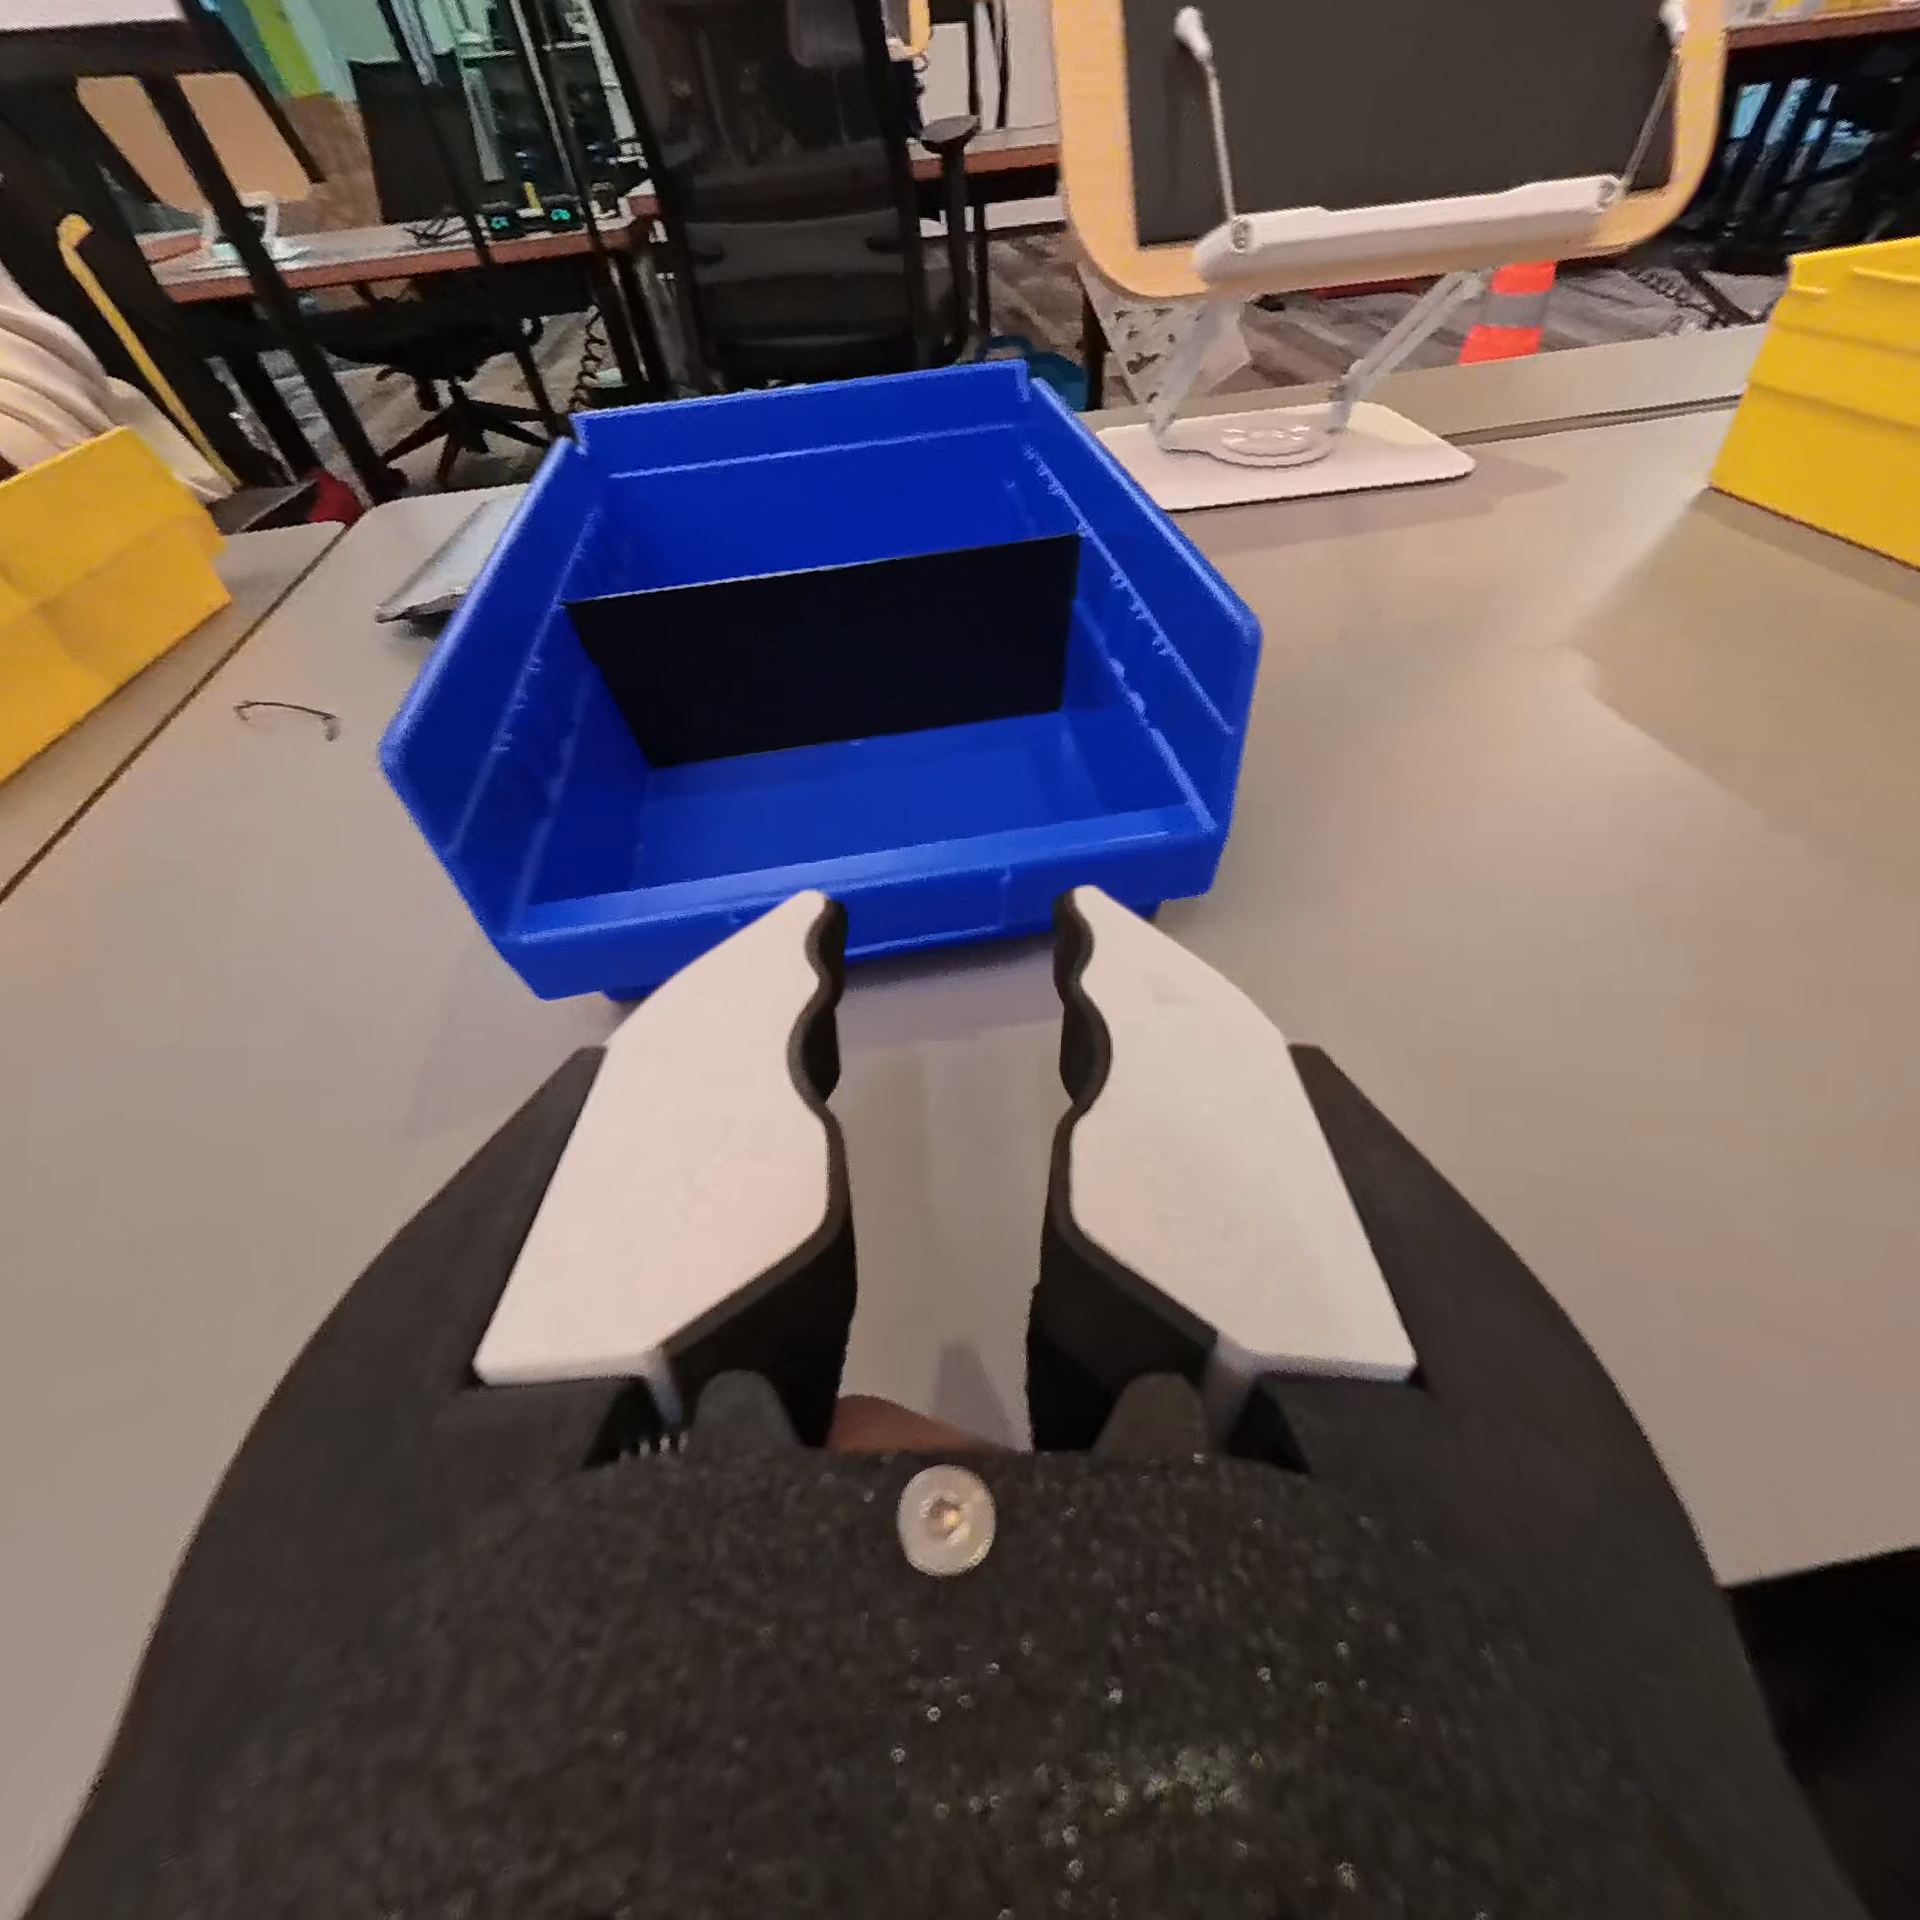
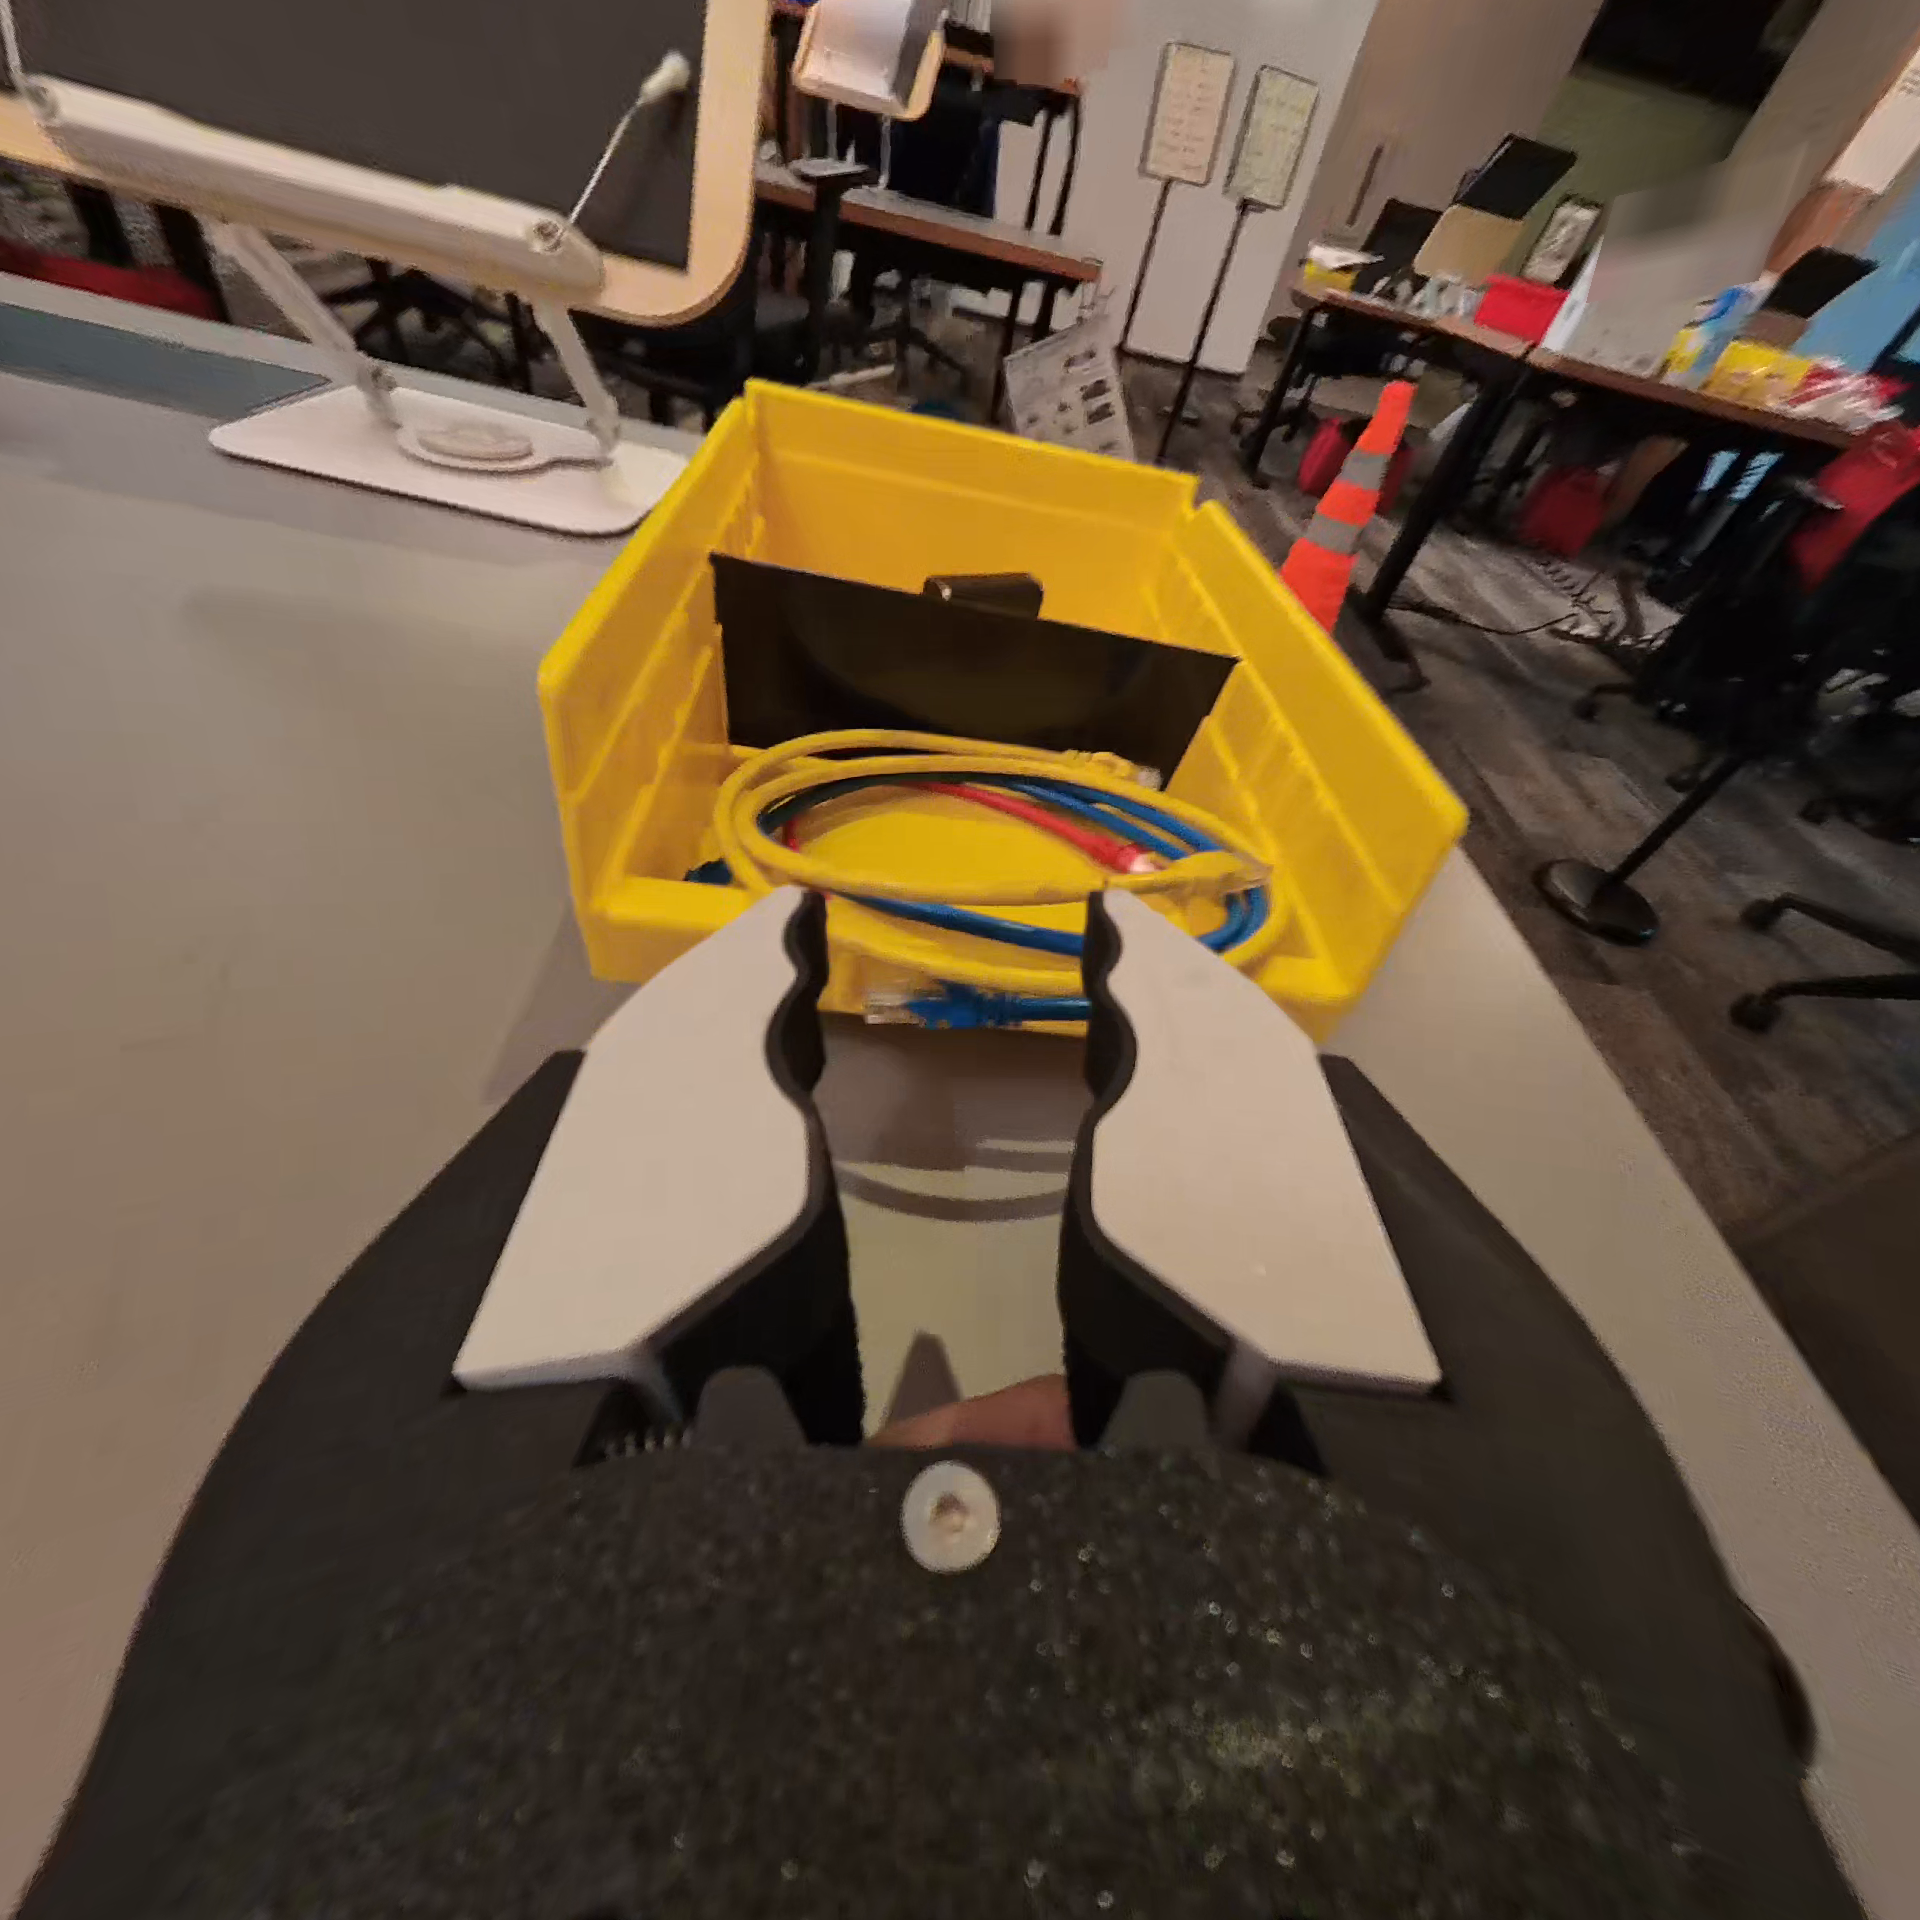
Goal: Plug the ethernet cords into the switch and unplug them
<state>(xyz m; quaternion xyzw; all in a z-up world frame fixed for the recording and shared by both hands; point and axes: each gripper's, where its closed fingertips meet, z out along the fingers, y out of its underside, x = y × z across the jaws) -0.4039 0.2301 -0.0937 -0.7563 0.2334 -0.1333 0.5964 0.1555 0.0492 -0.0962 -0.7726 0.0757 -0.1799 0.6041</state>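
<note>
At twelve o'clock, my right gripper [image 2: 951, 961], jaws apart and empty, faces coiled ethernet cords [image 2: 997, 852] whose tangle could drag neighbours out.

Grey table [image 1: 1455, 831] under my left camera. Blue bin [image 1: 499, 790] sits on it at 12 o'clock, a black divider across its middle. Yellow bin [image 1: 94, 592] at 10 o'clock, another yellow bin [image 1: 1829, 436] at 2. White stand base [image 1: 1392, 457] at 1 o'clock. Small wire clip [image 1: 286, 715] at 10, near the blue bin. Right camera: yellow bin [image 2: 665, 727] at 12 o'clock on the same grey top [image 2: 260, 831], close to its right edge.
</note>
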